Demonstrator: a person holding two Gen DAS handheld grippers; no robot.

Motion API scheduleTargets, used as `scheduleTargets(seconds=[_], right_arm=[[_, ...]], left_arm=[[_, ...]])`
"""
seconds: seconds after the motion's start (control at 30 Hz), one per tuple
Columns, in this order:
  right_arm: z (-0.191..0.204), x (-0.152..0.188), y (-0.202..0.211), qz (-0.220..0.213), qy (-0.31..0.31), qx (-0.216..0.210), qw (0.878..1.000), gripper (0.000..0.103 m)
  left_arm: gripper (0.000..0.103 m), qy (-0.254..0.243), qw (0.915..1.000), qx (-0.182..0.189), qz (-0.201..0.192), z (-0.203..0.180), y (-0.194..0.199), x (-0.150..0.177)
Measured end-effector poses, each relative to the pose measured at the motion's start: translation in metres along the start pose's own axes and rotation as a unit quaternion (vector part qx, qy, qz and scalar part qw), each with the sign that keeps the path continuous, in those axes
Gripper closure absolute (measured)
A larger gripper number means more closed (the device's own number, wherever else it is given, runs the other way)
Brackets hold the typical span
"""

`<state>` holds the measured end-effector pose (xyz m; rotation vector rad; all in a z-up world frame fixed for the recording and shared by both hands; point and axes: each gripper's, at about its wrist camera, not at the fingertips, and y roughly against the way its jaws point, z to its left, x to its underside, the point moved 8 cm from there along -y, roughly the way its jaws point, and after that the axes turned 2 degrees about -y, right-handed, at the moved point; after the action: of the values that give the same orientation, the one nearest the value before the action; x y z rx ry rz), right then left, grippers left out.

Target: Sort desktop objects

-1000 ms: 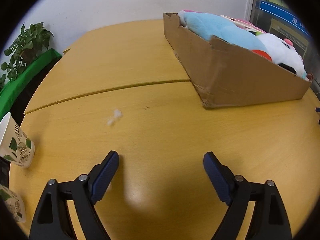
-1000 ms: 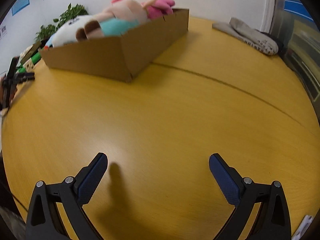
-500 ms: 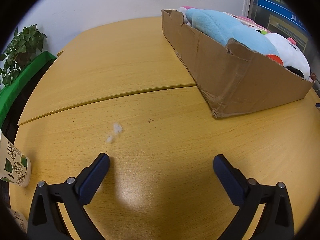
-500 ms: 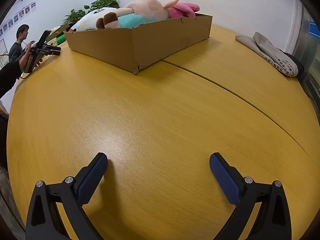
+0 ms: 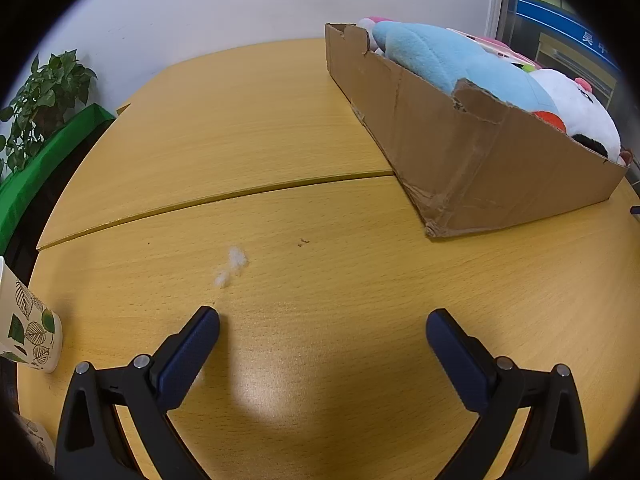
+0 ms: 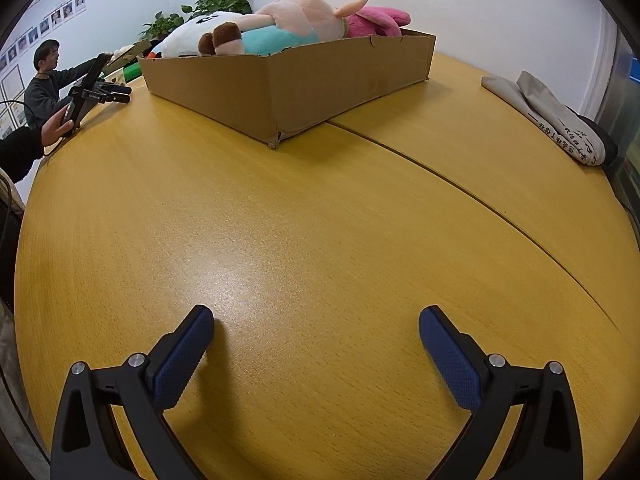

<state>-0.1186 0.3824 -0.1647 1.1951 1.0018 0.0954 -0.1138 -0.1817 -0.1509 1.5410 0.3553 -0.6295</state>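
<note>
A shallow cardboard box point(image 5: 480, 160) sits on the yellow wooden table point(image 5: 240, 140), filled with plush toys: a light blue one point(image 5: 448, 60) and a white one point(image 5: 576, 108). From the right wrist the same box point(image 6: 304, 80) shows a beige plush point(image 6: 296, 16), a pink one point(image 6: 376, 20) and a white one point(image 6: 188, 36). My left gripper point(image 5: 322, 320) hangs open over bare table, nothing between its blue pads. My right gripper point(image 6: 316, 320) is open too, above bare wood well short of the box.
A tuft of white fluff point(image 5: 234, 266) lies just ahead of the left gripper. A leaf-patterned paper cup point(image 5: 28, 332) stands at the left edge. Folded grey cloth point(image 6: 548, 120) lies far right. A person point(image 6: 44, 80) and another hand with a gripper point(image 6: 96, 88) are at far left.
The left jaws spread wider. The left view shifted slightly, so the box and fluff sit a bit lower. The right gripper rolled, levelling its view; the box now stands more centred.
</note>
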Motion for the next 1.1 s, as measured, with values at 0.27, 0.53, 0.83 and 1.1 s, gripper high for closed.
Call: scheduleTargets(seconds=[0.27, 0.53, 0.83, 1.1], right_arm=[[0.001, -0.001, 0.000, 0.001, 0.000, 0.000, 1.000, 0.000], [0.001, -0.002, 0.000, 0.002, 0.001, 0.001, 1.000, 0.000], [0.001, -0.003, 0.000, 0.001, 0.000, 0.001, 1.000, 0.000], [0.003, -0.003, 0.001, 0.001, 0.000, 0.001, 1.000, 0.000]], left_arm=[[0.000, 0.000, 1.0000, 0.000, 0.001, 0.000, 0.000, -0.005], [0.000, 0.000, 1.0000, 0.000, 0.001, 0.001, -0.001, -0.008], [0.000, 0.004, 1.0000, -0.002, 0.004, 0.002, -0.005, -0.014], [0.000, 0.009, 0.9999, -0.006, 0.003, 0.004, -0.007, -0.021]])
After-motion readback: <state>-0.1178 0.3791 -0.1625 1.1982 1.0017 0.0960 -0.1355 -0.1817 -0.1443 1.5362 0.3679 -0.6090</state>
